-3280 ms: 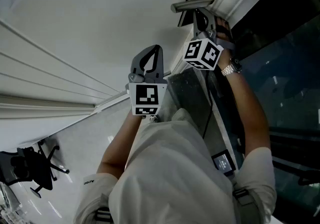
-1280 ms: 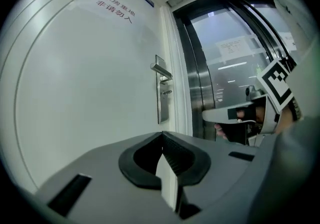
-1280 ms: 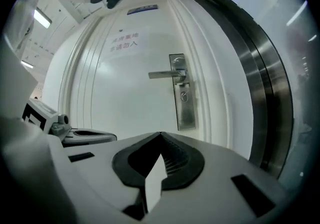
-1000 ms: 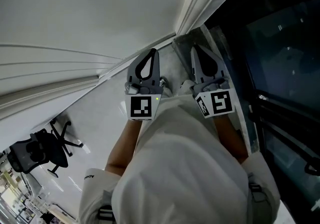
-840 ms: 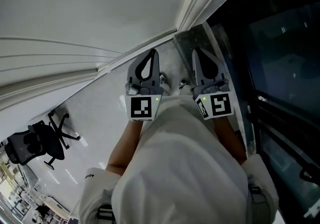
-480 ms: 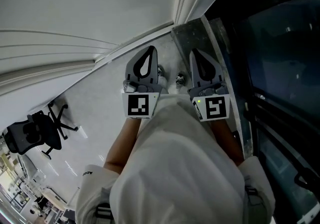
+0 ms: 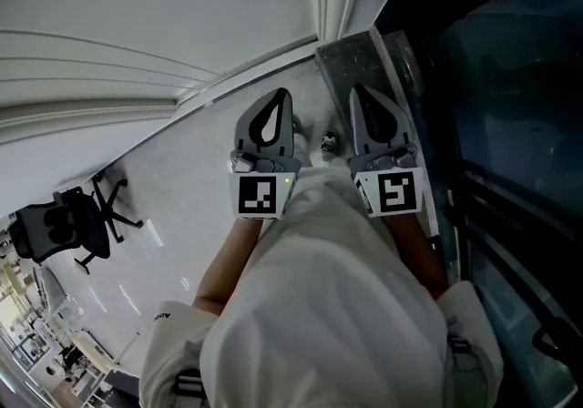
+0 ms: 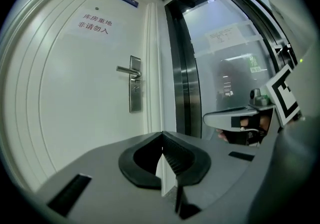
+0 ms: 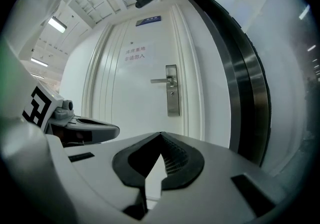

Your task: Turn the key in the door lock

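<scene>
Left tongs (image 8: 161,134) and right tongs (image 9: 160,134) pressed together, nothing between ribbed dark pads. Ahead: smooth white moulded door (image 9: 125,103), tall rectangular steel lock plate (image 9: 173,104), straight lever (image 9: 160,81).

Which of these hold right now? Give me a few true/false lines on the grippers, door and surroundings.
1. A paper notice hangs on the door above the door handle. True.
2. The left gripper is shut and empty. True.
3. The right gripper clamps the door handle. False: it is shut on nothing, and the door handle is well ahead of it, untouched.
4. The office chair stands between the two grippers. False: in the head view it is far off to the left, on the floor.
</scene>
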`<move>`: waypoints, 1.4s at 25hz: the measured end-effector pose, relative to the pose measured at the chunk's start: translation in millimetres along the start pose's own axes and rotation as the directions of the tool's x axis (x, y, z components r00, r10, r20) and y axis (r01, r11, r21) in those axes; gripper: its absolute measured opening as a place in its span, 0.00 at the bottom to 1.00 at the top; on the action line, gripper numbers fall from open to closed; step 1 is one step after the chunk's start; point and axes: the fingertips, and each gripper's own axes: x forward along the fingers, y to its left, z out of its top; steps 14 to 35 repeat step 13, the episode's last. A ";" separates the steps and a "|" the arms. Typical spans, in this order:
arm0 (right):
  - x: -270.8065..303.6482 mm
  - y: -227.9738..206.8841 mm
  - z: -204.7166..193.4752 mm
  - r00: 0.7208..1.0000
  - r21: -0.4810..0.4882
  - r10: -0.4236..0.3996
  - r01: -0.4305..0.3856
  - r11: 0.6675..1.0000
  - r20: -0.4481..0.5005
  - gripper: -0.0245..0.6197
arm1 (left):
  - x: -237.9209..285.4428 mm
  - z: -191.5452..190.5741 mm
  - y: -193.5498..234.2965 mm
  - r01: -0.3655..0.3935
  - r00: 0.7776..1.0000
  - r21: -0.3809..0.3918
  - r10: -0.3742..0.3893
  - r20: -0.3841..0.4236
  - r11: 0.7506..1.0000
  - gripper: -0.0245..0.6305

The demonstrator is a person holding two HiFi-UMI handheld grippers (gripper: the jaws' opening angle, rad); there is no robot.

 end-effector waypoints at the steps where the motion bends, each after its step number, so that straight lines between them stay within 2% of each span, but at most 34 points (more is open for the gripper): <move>1: -2.9 0.5 0.7 1.000 -0.004 0.004 -0.004 1.000 0.004 0.04 | -2.1 0.4 -3.3 -0.003 1.000 -0.002 0.003 0.001 1.000 0.05; 9: -13.8 7.3 5.3 0.999 -0.007 0.033 -0.033 0.999 0.005 0.04 | -13.0 8.2 -9.4 -0.031 0.999 0.003 0.031 0.016 1.000 0.05; 13: -16.3 10.3 2.3 0.999 -0.006 0.046 -0.046 0.999 -0.001 0.04 | -19.9 0.0 -5.9 -0.071 0.997 -0.002 0.071 -0.010 0.997 0.05; 35: -16.3 10.3 2.3 0.999 -0.006 0.046 -0.046 0.999 -0.001 0.04 | -19.9 0.0 -5.9 -0.071 0.997 -0.002 0.071 -0.010 0.997 0.05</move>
